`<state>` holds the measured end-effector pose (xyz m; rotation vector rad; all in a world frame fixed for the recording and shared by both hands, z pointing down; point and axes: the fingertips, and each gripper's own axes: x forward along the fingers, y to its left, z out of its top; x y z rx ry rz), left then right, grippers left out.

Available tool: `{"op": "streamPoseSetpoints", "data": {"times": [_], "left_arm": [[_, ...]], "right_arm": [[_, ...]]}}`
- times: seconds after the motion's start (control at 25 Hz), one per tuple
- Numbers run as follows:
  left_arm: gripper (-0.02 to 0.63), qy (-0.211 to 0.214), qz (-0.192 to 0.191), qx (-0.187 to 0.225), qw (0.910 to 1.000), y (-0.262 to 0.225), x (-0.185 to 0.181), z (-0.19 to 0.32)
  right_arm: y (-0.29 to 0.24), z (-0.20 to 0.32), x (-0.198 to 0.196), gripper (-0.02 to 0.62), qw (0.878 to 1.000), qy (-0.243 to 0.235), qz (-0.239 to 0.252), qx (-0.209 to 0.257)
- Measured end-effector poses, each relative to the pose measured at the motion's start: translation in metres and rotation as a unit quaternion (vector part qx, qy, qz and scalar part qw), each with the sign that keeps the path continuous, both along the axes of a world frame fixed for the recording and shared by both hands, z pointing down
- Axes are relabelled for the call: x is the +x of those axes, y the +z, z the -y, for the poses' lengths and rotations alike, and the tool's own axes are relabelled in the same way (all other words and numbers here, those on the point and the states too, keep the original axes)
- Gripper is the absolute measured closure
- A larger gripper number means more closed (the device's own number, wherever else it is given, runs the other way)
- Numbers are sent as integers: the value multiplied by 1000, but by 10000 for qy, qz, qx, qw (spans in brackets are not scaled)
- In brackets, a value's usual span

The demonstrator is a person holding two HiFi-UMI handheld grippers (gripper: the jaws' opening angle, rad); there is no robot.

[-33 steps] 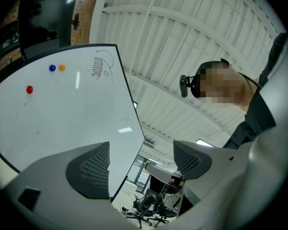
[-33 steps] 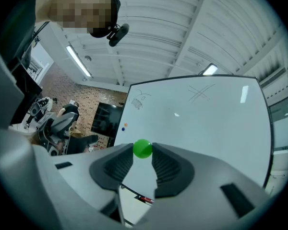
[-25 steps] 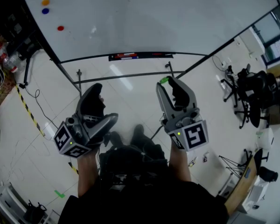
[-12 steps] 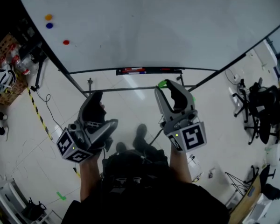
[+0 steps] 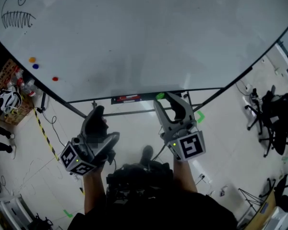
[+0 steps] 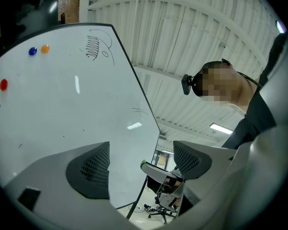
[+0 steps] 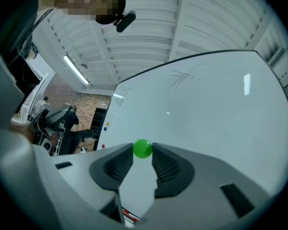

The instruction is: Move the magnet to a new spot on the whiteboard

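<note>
Your right gripper (image 7: 143, 153) pinches the green magnet (image 7: 143, 148) at its jaw tips, near the lower edge of the whiteboard (image 7: 206, 109). Your left gripper (image 6: 141, 159) gapes empty. Press the magnet flat onto bare board, well away from the red magnet (image 5: 55, 78) near the left edge, before letting go.
</note>
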<state>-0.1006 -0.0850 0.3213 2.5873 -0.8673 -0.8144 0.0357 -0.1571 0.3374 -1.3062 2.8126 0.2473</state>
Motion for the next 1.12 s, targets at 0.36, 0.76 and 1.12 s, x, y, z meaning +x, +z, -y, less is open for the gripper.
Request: {"op": "streamPoseSetpoints", "data": {"times": [0.36, 0.76, 1.12], "left_arm": [[193, 23, 256, -134, 9996, 4, 45, 28], [193, 241, 67, -141, 9996, 14, 22, 55], [193, 147, -149, 204, 9996, -8, -53, 81]], "right_arm": [[8, 30, 43, 445, 9996, 43, 265, -123], [13, 54, 23, 445, 9996, 264, -48, -52], [3, 112, -44, 445, 9873, 1006, -1216, 191]]}}
